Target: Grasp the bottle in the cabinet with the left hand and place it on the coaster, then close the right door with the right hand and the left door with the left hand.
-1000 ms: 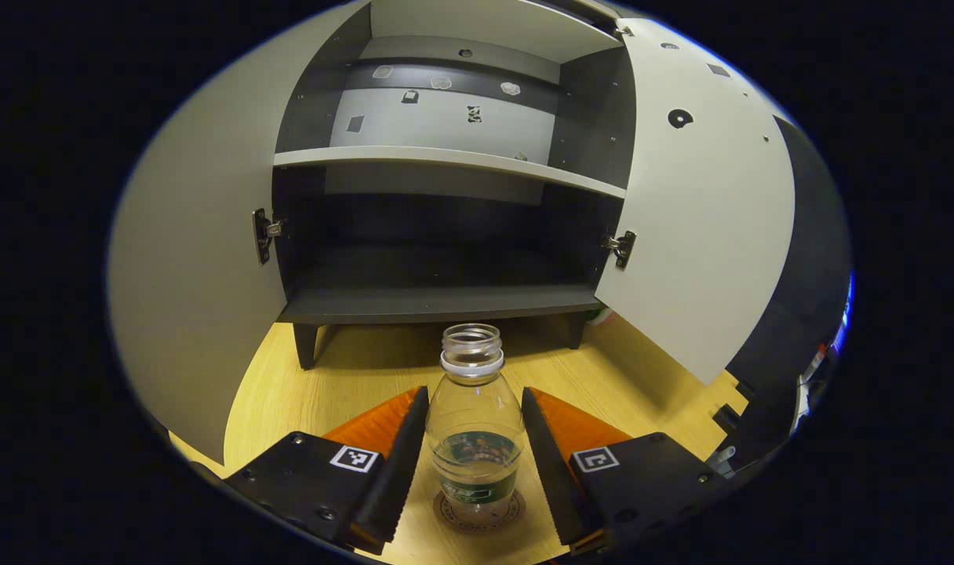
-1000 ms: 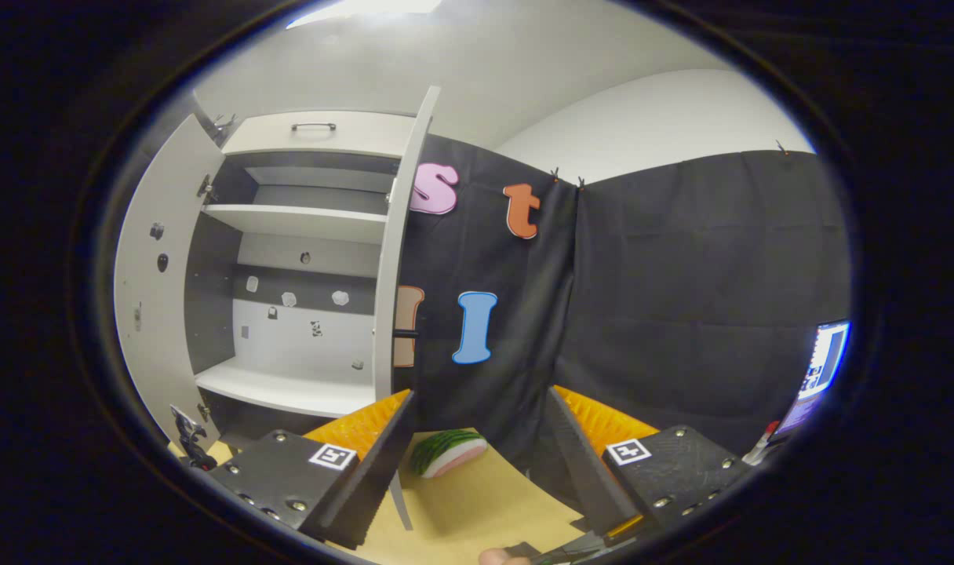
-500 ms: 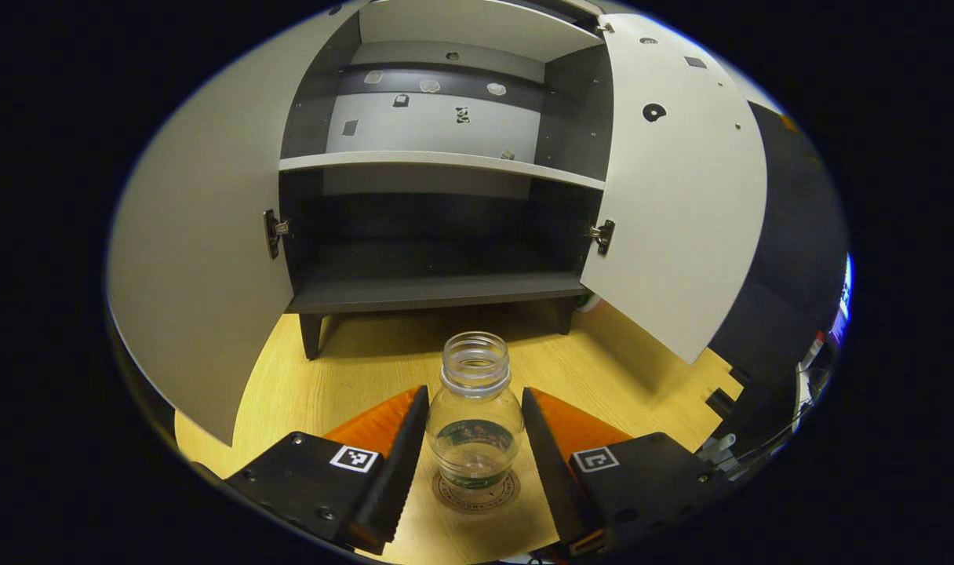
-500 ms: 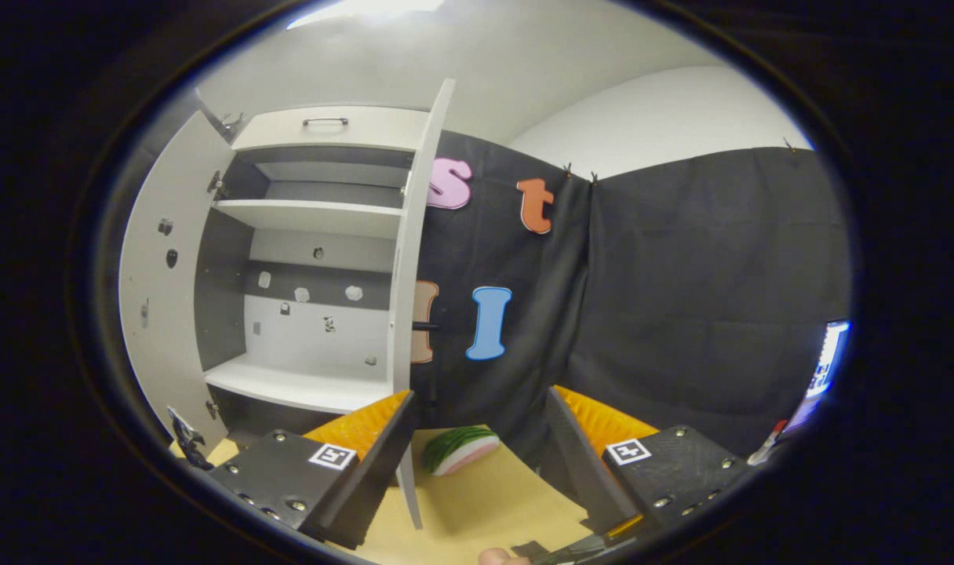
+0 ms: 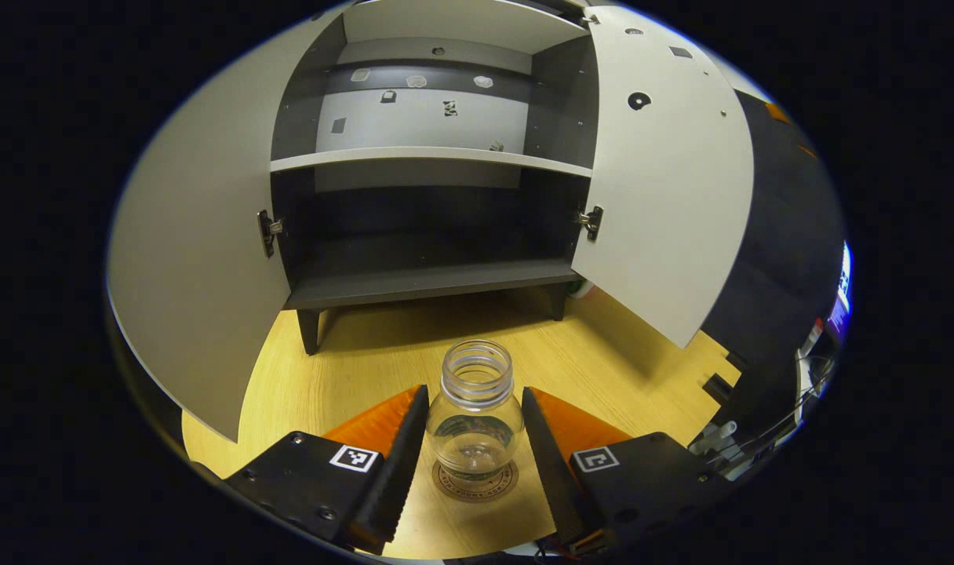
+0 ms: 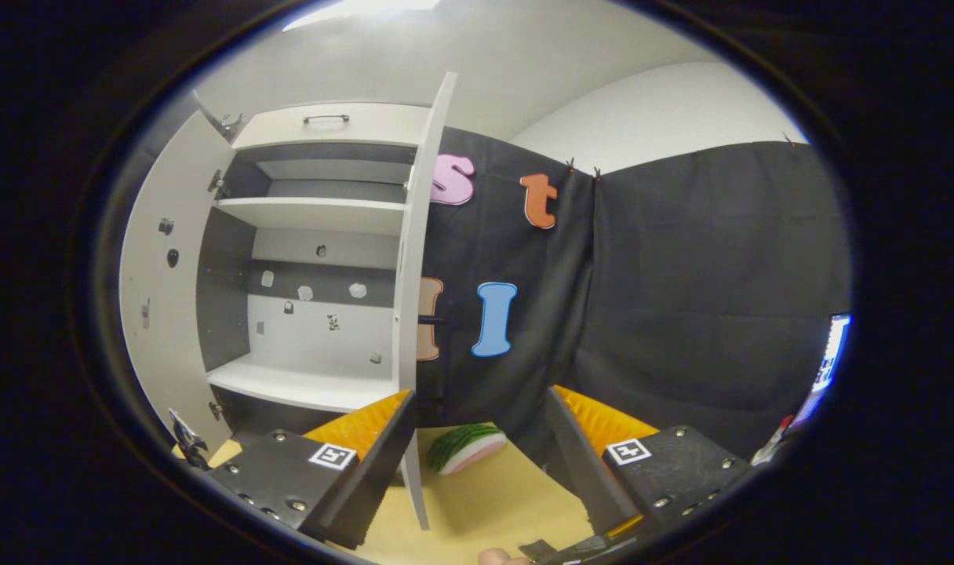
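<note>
Cabinet (image 5: 430,157) fills the upper frame, both doors swung wide. My left gripper (image 5: 475,439) stands open, flanking the bottle (image 5: 477,416) (uncapped, upright) on the coaster (image 5: 475,482), lower centre. My right gripper (image 6: 477,463) open, empty.

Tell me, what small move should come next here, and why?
Probably draw the left gripper straight back from the bottle. The bottle already stands upright on the coaster, and the fingers sit apart on either side of it. Both cabinet doors, right door included, are open and still need closing.
</note>
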Available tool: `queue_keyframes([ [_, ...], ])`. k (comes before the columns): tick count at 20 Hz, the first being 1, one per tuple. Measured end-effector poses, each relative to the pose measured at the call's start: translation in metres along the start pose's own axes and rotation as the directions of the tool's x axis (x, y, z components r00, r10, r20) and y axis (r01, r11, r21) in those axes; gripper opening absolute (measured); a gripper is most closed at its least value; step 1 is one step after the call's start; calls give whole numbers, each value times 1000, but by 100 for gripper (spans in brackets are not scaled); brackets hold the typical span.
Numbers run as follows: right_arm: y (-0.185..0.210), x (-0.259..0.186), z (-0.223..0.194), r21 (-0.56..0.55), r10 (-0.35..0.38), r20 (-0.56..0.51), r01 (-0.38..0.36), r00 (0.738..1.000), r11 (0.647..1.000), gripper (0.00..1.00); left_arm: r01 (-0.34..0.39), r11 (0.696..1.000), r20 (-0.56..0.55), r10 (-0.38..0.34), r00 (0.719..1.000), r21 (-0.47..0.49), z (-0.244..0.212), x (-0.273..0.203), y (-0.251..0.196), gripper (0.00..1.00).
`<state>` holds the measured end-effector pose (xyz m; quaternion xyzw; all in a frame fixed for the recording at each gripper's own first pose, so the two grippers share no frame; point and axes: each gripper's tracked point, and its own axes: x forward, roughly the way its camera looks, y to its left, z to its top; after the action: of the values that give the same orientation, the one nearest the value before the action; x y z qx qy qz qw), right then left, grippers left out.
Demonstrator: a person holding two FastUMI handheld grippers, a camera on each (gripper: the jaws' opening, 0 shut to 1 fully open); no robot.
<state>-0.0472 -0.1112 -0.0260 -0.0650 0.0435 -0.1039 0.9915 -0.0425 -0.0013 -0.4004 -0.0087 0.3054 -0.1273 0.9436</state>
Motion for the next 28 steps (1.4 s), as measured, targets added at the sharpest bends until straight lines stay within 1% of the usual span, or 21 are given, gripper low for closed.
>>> queue_keyframes([
  [5, -2, 1, -3, 7, -3, -8, 3, 1000, 1000, 100, 0, 1000, -11, 0, 1000, 22, -2, -4, -1, 76],
  [8, -1, 3, -3, 6, -2, -9, 2, 1000, 1000, 100, 3, 1000, -19, -2, 1000, 15, -4, -5, -3, 79],
  [13, 1, 0, -8, -2, 5, -18, -5, 1000, 1000, 100, -2, 1000, 0, 2, 1000, -5, 1, -8, -6, 80],
  [17, 3, -4, -8, -1, 8, -17, -8, 1000, 1000, 100, -4, 1000, 25, 3, 1000, 14, 15, -15, -8, 81],
  [19, 2, -2, -7, -4, 9, -15, -9, 1000, 1000, 100, -2, 1000, 69, 0, 998, 24, 33, -25, -12, 80],
  [22, 1, 7, -3, -12, 12, -9, -12, 1000, 1000, 100, -11, 999, 158, 5, 987, 34, 71, -43, -15, 80],
  [23, 1, 7, -6, -12, 15, -8, -15, 1000, 1000, 100, -22, 999, 183, 15, 983, 35, 87, -48, -11, 82],
  [24, 1, 10, -5, -12, 19, -8, -20, 1000, 1000, 100, -35, 999, 209, 27, 978, 32, 103, -54, -9, 82],
  [25, 0, 17, -2, -13, 23, -5, -23, 1000, 1000, 100, -48, 999, 237, 42, 971, 23, 119, -62, -6, 80],
  [27, -2, 25, 3, -22, 30, 7, -30, 1000, 999, 100, -79, 997, 282, 78, 956, -9, 153, -81, 1, 80],
  [28, -2, 29, 5, -28, 32, 14, -32, 999, 999, 100, -91, 995, 299, 96, 949, -32, 165, -94, 1, 82],
])
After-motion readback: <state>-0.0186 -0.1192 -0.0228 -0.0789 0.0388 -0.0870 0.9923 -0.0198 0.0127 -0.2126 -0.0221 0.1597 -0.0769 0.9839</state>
